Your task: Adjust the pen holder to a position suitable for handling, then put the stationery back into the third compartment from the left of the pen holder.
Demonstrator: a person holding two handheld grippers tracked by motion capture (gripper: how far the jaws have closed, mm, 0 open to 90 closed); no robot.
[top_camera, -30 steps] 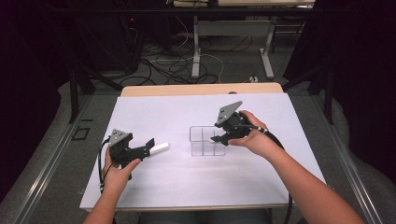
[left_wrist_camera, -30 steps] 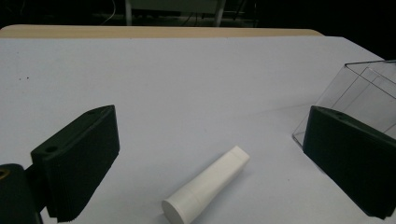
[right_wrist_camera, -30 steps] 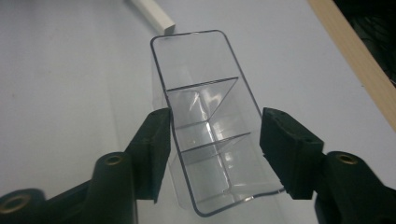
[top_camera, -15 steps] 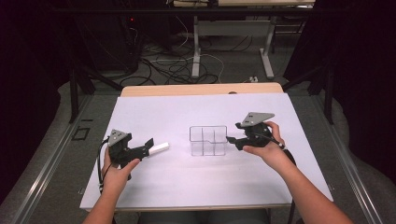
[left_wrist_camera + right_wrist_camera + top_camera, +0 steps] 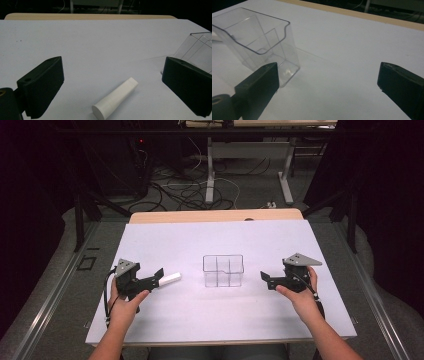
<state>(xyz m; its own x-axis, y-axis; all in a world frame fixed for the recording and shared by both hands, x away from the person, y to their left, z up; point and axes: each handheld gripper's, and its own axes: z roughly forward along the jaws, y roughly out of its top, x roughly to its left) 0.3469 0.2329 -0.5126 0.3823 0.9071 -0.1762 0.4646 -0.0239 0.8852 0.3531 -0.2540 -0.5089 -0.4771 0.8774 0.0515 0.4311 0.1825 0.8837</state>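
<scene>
A: Where was the white tube (image 5: 170, 279) seen?

B: Flat on the white table (image 5: 200, 320), just off the tip of the left gripper (image 5: 158, 276), well apart from the clear organizer (image 5: 223, 270). In the left gripper view the tube (image 5: 115, 101) was framed between the 2 jaws, which stood wide apart, nothing pinched. Probably lined up that way for a pick, cap end nearest the camera.

A: And the right gripper (image 5: 265, 278)?

B: Jaws had just been opening; seen spread wide, nothing between them. It was held low, just right of the organizer (image 5: 259, 42), not touching it. Judged as parked clear so the bin's top stayed open.

A: Room to move?

B: Plenty. Bare table was seen btwn tube and organizer, and the table's front edge lay well off both. The organizer's divider walls were the only obstacle noted.
</scene>
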